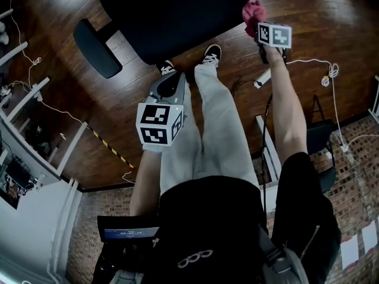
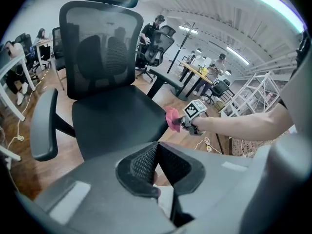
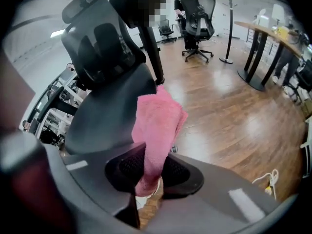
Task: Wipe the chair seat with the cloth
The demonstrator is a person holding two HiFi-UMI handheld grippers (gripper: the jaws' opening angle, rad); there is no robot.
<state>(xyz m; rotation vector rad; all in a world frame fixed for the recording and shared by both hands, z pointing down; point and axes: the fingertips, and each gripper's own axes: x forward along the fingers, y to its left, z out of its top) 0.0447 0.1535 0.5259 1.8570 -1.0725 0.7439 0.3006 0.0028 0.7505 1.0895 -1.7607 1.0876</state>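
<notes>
A black office chair stands in front of me, its seat dark and flat. My right gripper is shut on a pink cloth, which it holds at the seat's front right corner. The cloth sticks up out of the jaws. My left gripper is held back over my legs, short of the seat's front edge, its jaws shut together with nothing between them.
The chair's armrest juts out on the left, and its mesh backrest rises behind the seat. A white power strip and cables lie on the wooden floor. Desks, other chairs and people sit farther back.
</notes>
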